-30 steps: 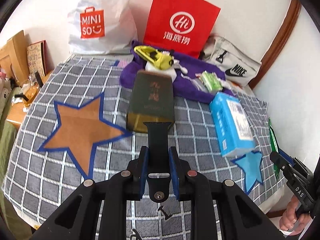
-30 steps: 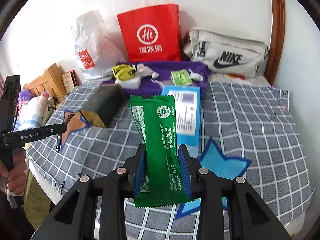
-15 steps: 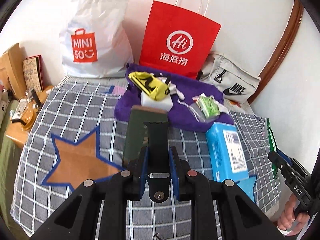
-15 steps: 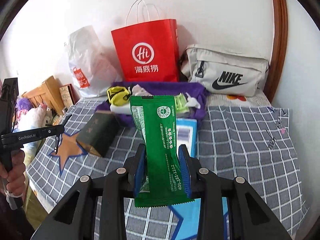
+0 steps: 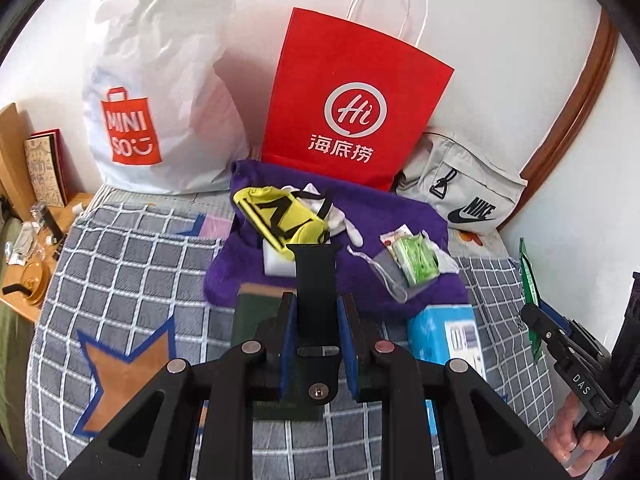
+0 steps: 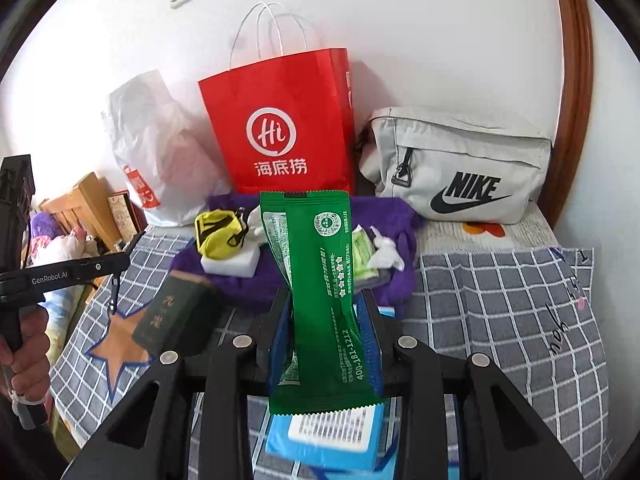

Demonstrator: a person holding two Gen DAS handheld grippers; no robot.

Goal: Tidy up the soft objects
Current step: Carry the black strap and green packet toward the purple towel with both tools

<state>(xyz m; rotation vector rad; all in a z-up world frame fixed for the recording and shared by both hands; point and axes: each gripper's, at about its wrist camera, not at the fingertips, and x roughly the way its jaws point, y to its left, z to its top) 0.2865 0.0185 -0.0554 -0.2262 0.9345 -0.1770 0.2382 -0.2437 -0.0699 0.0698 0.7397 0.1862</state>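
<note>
My left gripper (image 5: 316, 308) is shut on a black strap (image 5: 316, 268) that sticks up between its blue pads. My right gripper (image 6: 326, 308) is shut on a long green packet (image 6: 320, 264), also upright. Both hang over the checked bedspread (image 5: 132, 264), just short of a purple towel (image 5: 384, 208). On the towel lie a yellow pouch (image 5: 280, 216), a white sponge block (image 6: 232, 262) and a small green sachet (image 5: 416, 260). A dark green box (image 6: 172, 312) lies below my left gripper. A blue tissue pack (image 6: 320, 444) lies under my right gripper.
Against the back wall stand a white Miniso bag (image 5: 152, 100), a red paper bag (image 5: 352, 100) and a grey Nike pouch (image 6: 460, 168). A wooden side table (image 5: 24, 292) with small items is at the left. An orange star patch (image 5: 128, 384) marks the bedspread.
Both grippers have moved forward and a little up toward the purple towel and the bags, still holding the strap and the green packet. The box and tissue pack have slid beneath them.
</note>
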